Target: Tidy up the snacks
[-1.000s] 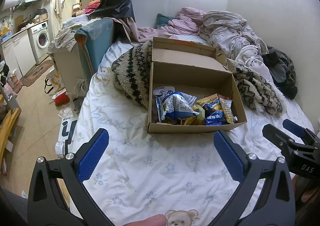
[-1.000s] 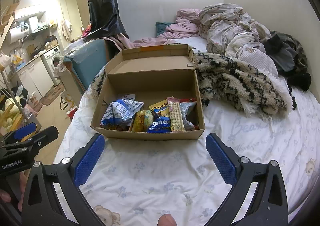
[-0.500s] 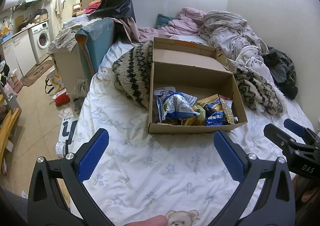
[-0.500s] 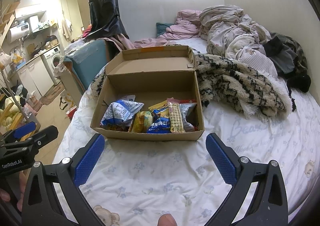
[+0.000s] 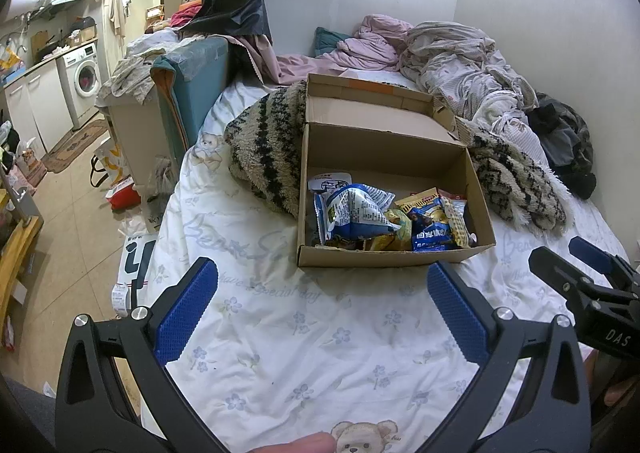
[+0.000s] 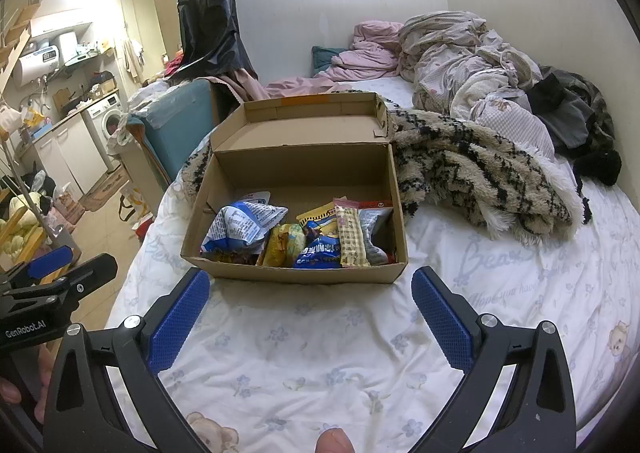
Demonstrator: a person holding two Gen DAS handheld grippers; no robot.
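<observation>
An open cardboard box (image 5: pixel 384 257) (image 6: pixel 292 273) stands on the bed with its lid folded back. Several snack packets lie in its near half, among them a blue-and-white bag (image 5: pixel 352 213) (image 6: pixel 244 229), a yellow packet (image 6: pixel 286 245), a dark blue packet (image 5: pixel 432 239) (image 6: pixel 320 251) and a long beige bar (image 6: pixel 350 237). My left gripper (image 5: pixel 322 309) is open and empty, above the bedsheet just short of the box. My right gripper (image 6: pixel 310 313) is open and empty, also just short of the box.
A fluffy striped blanket (image 5: pixel 268 149) (image 6: pixel 480 177) lies behind and beside the box. Crumpled bedding and clothes (image 6: pixel 460 61) pile at the far end of the bed (image 5: pixel 304 353). The bed's left edge drops to a cluttered floor (image 5: pixel 84 205) with a teal chair (image 5: pixel 192 77).
Both views have shifted very slightly; the box sits a touch lower in frame. Both grippers stay open and nothing in the box has moved.
</observation>
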